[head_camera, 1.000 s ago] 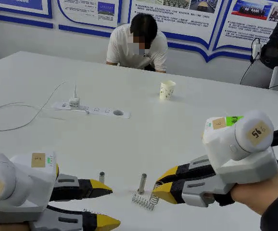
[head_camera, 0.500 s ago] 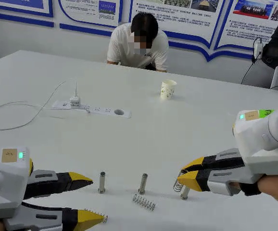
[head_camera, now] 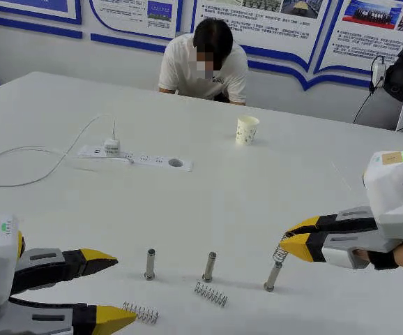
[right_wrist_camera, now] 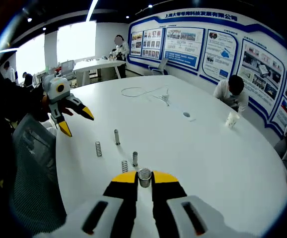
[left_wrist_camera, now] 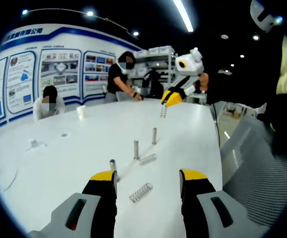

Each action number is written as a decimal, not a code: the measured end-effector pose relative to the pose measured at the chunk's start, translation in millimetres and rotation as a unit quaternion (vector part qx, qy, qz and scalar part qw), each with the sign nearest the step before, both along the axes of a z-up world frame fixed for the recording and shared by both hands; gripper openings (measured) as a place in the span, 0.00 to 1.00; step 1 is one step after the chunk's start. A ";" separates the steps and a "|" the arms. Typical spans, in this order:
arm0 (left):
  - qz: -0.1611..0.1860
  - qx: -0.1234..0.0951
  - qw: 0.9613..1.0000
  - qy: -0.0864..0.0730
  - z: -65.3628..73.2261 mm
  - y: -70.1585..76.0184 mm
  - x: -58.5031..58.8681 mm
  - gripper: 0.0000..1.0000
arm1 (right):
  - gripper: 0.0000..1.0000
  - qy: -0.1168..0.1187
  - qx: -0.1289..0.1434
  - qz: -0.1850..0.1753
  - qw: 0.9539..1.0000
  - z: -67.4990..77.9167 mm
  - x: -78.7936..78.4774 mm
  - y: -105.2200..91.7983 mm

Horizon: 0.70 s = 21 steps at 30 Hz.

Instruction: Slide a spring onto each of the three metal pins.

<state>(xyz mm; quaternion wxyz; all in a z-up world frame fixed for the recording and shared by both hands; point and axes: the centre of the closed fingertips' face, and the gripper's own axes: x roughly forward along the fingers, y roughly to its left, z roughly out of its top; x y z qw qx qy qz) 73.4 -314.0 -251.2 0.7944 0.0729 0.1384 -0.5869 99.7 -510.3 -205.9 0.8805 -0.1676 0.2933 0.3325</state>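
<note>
While the right gripper (head_camera: 289,239) reaches in from the right with its yellow-tipped jaws drawn narrow on the top of the held spring (head_camera: 280,253), that spring hangs down to the right pin (head_camera: 272,276). This pin leans with its head tipped toward the gripper, and the spring's lower end meets the pin's top, though whether the coils sit around it cannot be told. In the right gripper view the held spring (right_wrist_camera: 144,174) appears end-on, clamped between the two tips. Left of the right pin, on the white table (head_camera: 257,181), stand the middle pin (head_camera: 209,266) and the left pin (head_camera: 150,264), both bare and close to upright, so the three make a row across the near part of the table. A loose spring (head_camera: 210,294) lies flat just on the near side of the middle pin, not touching it. A second loose spring (head_camera: 141,312) lies nearer than the left pin, just beside the lower jaw of the left gripper (head_camera: 123,289). The left gripper sits at the near left with its jaws spread wide and nothing gripped; in the left gripper view the second loose spring (left_wrist_camera: 141,192) lies on the table in the gap between them. Farther off are a paper cup (head_camera: 246,130) right of centre, a power strip (head_camera: 135,158) with a white cable (head_camera: 20,157) trailing left, and a seated person (head_camera: 205,59) at the far edge.
</note>
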 end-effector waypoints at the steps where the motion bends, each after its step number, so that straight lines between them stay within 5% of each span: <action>1: 0.001 0.000 1.000 0.000 0.0 0.2 0.0 0.52 | 0.12 0.000 0.000 -0.003 1.000 -0.6 1.0 -1.6; 21: 0.015 -0.002 1.000 0.008 -3.9 4.7 2.6 0.55 | 0.12 0.022 0.011 -0.054 0.998 -37.5 26.3 -25.2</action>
